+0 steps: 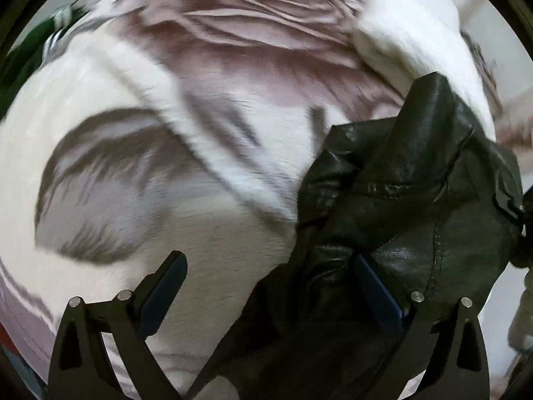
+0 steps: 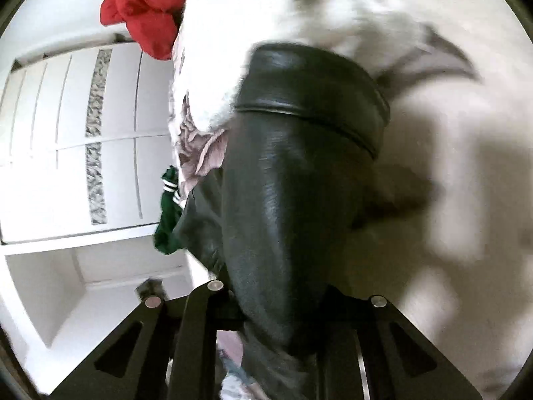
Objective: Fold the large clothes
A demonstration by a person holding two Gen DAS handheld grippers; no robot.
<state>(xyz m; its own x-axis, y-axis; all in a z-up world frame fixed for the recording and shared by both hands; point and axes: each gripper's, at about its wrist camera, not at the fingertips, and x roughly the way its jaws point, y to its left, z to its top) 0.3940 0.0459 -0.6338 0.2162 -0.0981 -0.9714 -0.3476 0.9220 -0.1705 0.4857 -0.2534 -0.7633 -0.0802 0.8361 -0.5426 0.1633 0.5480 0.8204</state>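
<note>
A black leather jacket (image 1: 416, 200) lies crumpled on a white bedspread (image 1: 110, 76) with a large grey and mauve flower print. My left gripper (image 1: 271, 276) points steeply down over it, its jaws wide apart. The jacket's edge drapes against the right finger (image 1: 376, 286), while the left finger (image 1: 166, 283) stands over bare bedspread. In the right wrist view a long black leather sleeve (image 2: 286, 200) with a stitched cuff (image 2: 313, 100) runs straight back into my right gripper (image 2: 276, 303). The sleeve hides the fingertips, and the jaws stand narrow around it.
A red garment (image 2: 143, 10) and a green garment with white stripes (image 2: 170, 220) lie at the bed's edge. A white fluffy piece of cloth (image 1: 399, 33) sits beyond the jacket. White wardrobe doors (image 2: 83, 133) stand beside the bed.
</note>
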